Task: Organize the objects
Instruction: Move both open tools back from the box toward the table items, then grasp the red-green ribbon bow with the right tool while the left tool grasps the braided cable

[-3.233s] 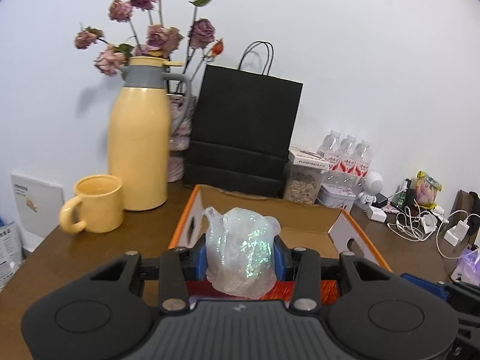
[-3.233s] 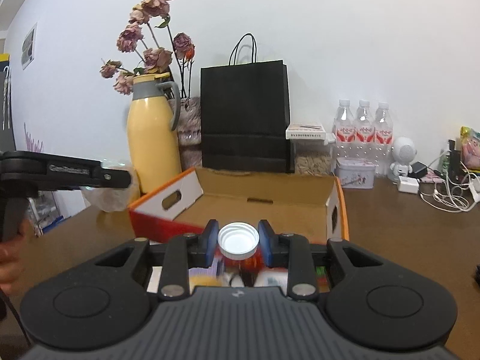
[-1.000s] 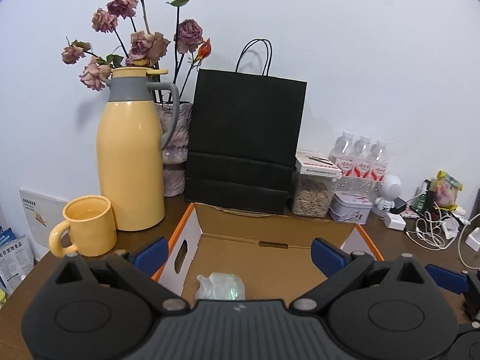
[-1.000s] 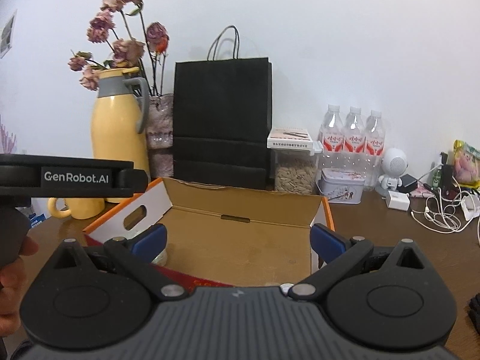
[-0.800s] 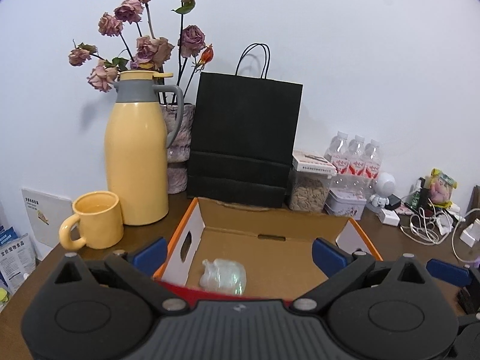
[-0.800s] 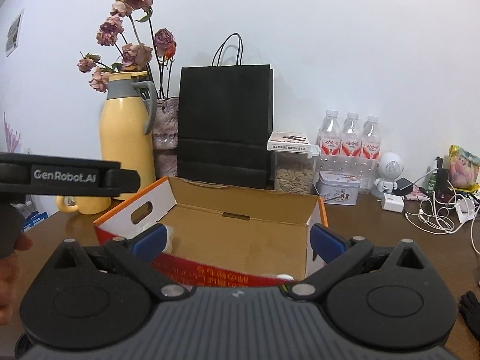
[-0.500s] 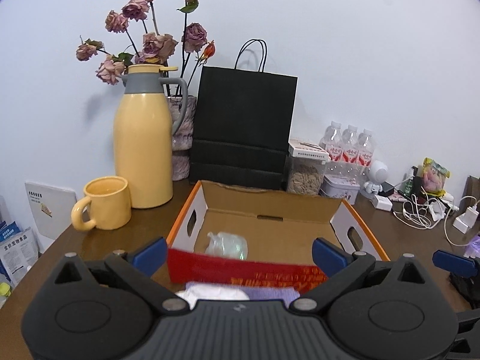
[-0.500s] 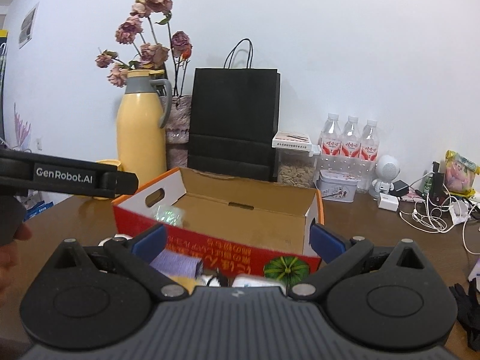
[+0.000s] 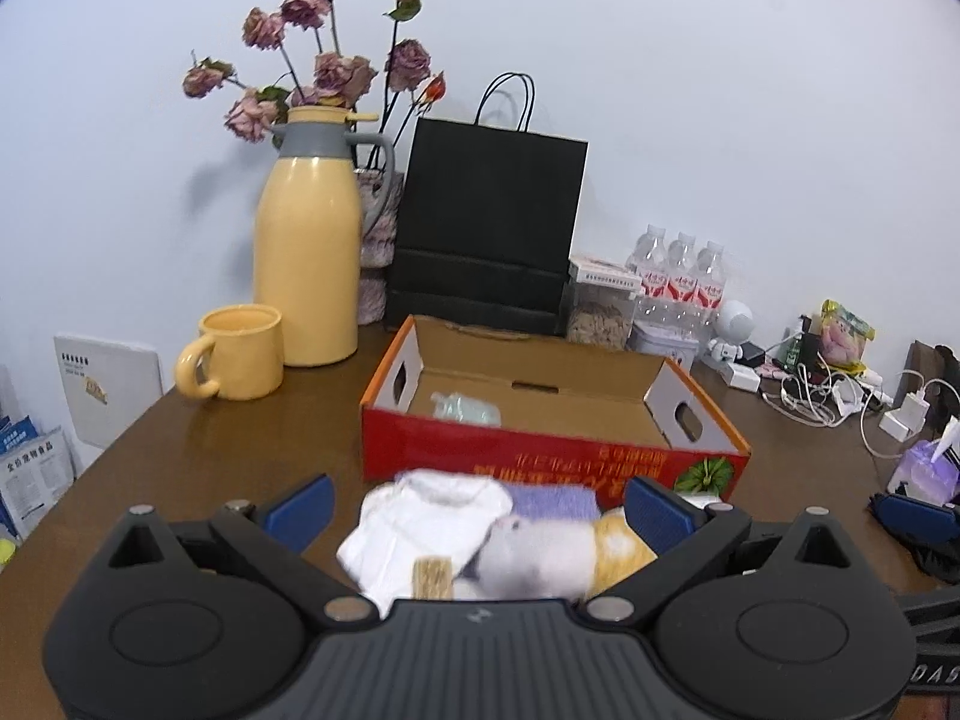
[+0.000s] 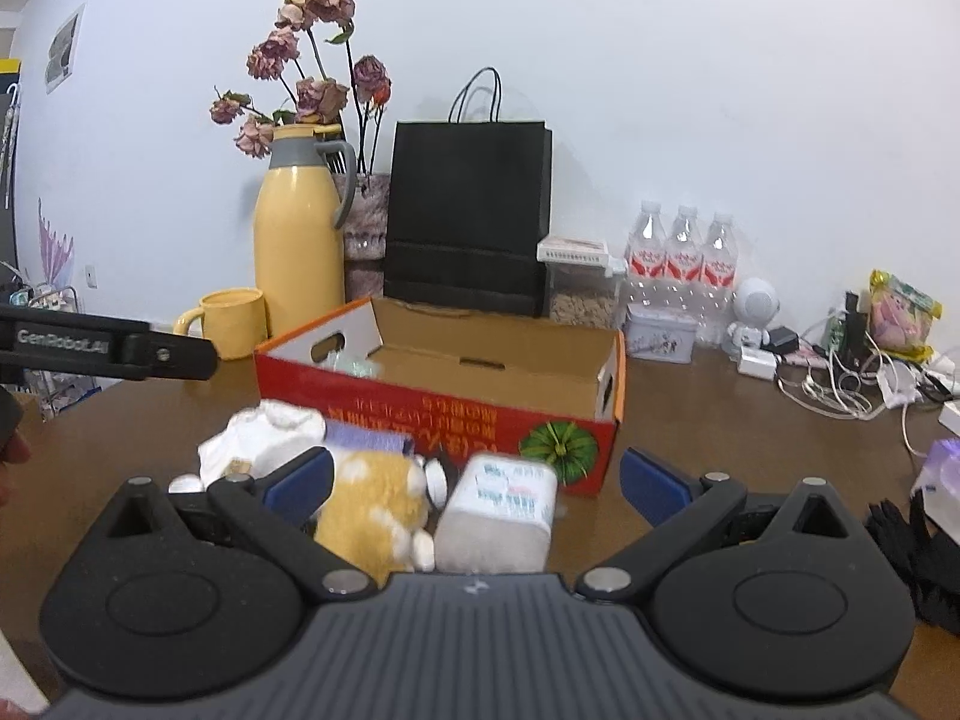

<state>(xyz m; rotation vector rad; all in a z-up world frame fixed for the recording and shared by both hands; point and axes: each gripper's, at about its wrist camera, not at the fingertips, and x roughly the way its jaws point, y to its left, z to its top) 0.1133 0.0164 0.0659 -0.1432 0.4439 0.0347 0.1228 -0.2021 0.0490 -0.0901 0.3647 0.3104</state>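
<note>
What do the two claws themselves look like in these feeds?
Both are matte black plastic: a ribbed centre block between two rounded housings with circular discs, silver screws at the link pivots, and blue pads on the fingertips. The left claw and the right claw match. White "GenRobot.AI" lettering runs along the left claw's side in the right view.

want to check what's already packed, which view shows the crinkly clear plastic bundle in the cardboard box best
The left wrist view: it looks down into the red-fronted cardboard box, showing the crinkly clear plastic bundle on the floor by the left wall. The right wrist view shows only its top above the front wall.
</note>
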